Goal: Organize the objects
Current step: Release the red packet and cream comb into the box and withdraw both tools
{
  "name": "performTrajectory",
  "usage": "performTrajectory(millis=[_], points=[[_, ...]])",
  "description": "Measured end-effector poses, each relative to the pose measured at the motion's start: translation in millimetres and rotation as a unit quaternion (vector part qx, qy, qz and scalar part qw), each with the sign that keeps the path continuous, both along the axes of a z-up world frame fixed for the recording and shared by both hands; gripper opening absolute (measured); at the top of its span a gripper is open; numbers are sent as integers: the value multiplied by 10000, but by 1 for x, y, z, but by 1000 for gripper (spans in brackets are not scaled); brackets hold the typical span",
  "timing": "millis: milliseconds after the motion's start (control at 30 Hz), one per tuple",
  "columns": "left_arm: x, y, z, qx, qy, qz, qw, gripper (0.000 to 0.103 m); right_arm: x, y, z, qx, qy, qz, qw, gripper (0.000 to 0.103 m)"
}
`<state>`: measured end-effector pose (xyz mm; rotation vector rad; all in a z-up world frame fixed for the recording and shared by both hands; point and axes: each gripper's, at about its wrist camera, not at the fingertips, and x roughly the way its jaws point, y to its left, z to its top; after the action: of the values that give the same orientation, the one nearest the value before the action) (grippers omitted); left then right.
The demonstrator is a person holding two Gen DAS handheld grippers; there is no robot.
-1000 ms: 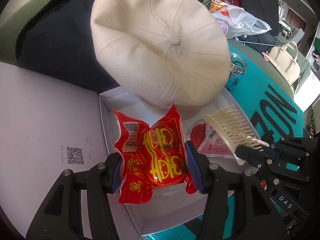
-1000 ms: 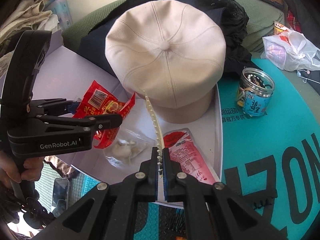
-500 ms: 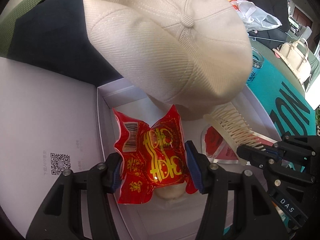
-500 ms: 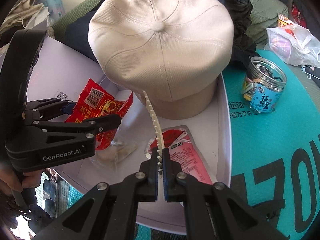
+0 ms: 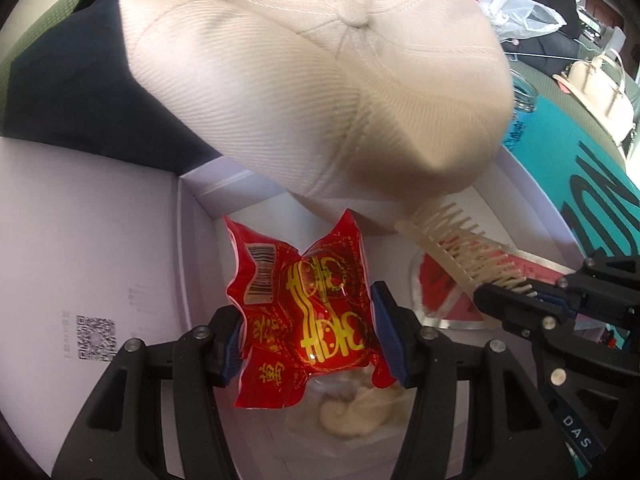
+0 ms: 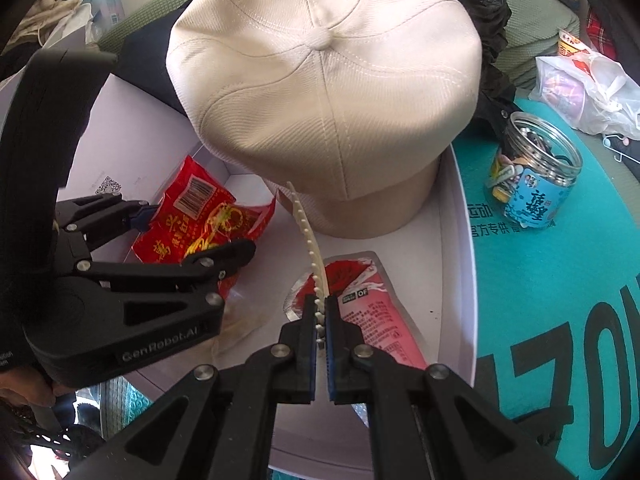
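Observation:
My left gripper (image 5: 308, 324) is shut on a red snack packet (image 5: 308, 316) and holds it over the white box (image 5: 532, 196); the packet also shows in the right wrist view (image 6: 200, 220). My right gripper (image 6: 320, 316) is shut on a cream comb (image 6: 310, 248), which also shows in the left wrist view (image 5: 460, 248), over a pink sachet (image 6: 368, 316) on the box floor. A beige cap (image 6: 332, 92) fills the box's far end. A clear bag of pale food (image 5: 360, 412) lies under the left gripper.
The box lid (image 5: 80, 240) with a QR code lies to the left. A jar of small items (image 6: 532, 176) stands on the teal mat (image 6: 560, 280) at right. A plastic bag (image 6: 588, 88), a dark garment (image 5: 72, 92) and a handbag (image 5: 600, 84) lie beyond.
Both grippers have moved forward and lower into the box, closer to the cap, each still holding its object. The clear food bag now shows beneath the left gripper.

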<state>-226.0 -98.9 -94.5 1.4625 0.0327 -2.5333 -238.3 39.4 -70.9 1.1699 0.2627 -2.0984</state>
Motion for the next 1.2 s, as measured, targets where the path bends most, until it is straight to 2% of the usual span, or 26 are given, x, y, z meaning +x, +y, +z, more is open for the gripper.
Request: performTrajectory(millis=[300, 367, 500, 600, 633, 767, 900, 1000, 1033, 1100, 1200], points=[[7, 17, -2, -85, -50, 11, 10000, 61, 5, 3, 5, 243, 39, -86, 9997, 4], [10, 19, 2, -40, 20, 52, 10000, 61, 6, 5, 8, 282, 80, -121, 9995, 10], [14, 25, 12, -268, 116, 115, 9995, 67, 8, 12, 17, 334, 128, -244, 9991, 18], [18, 31, 18, -298, 186, 114, 9993, 67, 11, 36, 25, 289, 166, -307, 9990, 30], [20, 33, 20, -290, 213, 110, 9993, 67, 16, 26, 29, 266, 185, -315, 9990, 33], [31, 40, 30, -270, 313, 65, 9991, 67, 28, 29, 45, 220, 261, -394, 9986, 35], [10, 46, 58, -256, 427, 42, 9987, 67, 22, 34, 60, 192, 378, -434, 9982, 35], [23, 49, 75, -227, 538, 36, 9983, 67, 31, 37, 73, 159, 514, -455, 9975, 35], [38, 41, 95, -241, 570, 43, 9981, 67, 34, 39, 78, 144, 562, -466, 9972, 35], [45, 42, 108, -280, 640, 52, 9975, 67, 38, 43, 88, 111, 658, -486, 9966, 35], [59, 38, 132, -319, 760, 76, 9966, 75, 44, 51, 103, 89, 801, -517, 9954, 35]])
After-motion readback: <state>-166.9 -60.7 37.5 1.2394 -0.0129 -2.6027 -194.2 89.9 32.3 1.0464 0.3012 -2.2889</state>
